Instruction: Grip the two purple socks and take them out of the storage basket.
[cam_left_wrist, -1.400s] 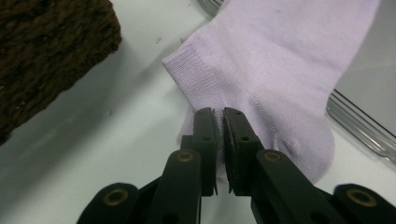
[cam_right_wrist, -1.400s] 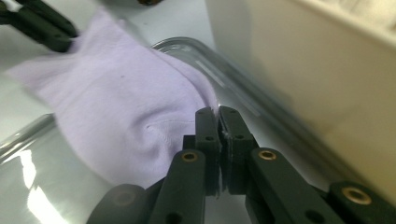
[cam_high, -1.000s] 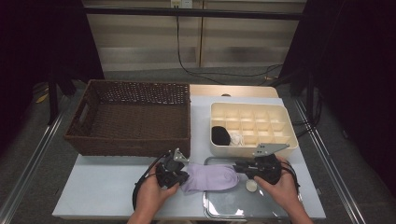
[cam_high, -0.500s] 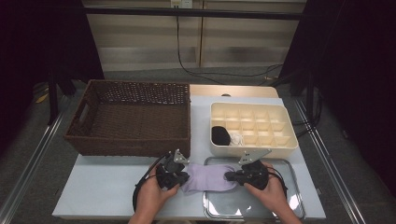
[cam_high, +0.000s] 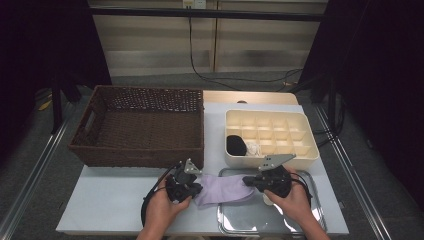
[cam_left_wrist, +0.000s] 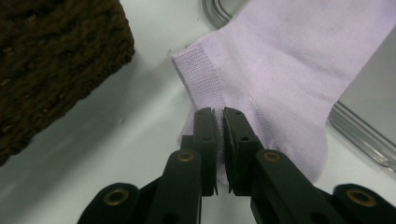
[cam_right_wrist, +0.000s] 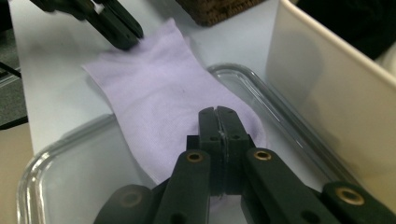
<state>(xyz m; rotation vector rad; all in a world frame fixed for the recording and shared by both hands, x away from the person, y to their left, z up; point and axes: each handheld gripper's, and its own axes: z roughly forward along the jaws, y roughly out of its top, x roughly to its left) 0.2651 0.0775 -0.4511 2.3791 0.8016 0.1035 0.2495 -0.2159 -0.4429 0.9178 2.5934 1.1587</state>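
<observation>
Both ends of the sock (cam_high: 224, 189) are now gripped, so the pick-up looks done; lifting, folding and putting it away are left. The left hand-held gripper (cam_left_wrist: 220, 116) is pinched shut on the heel side near the ribbed cuff, and the right hand-held gripper (cam_right_wrist: 218, 114) has just been closing and is clamped on the toe end. The sock is pale lilac, soft and flat, lying half on the white surface (cam_high: 115, 200) and half over the tray (cam_high: 250, 222), just in front of the basket (cam_high: 140, 125).
</observation>
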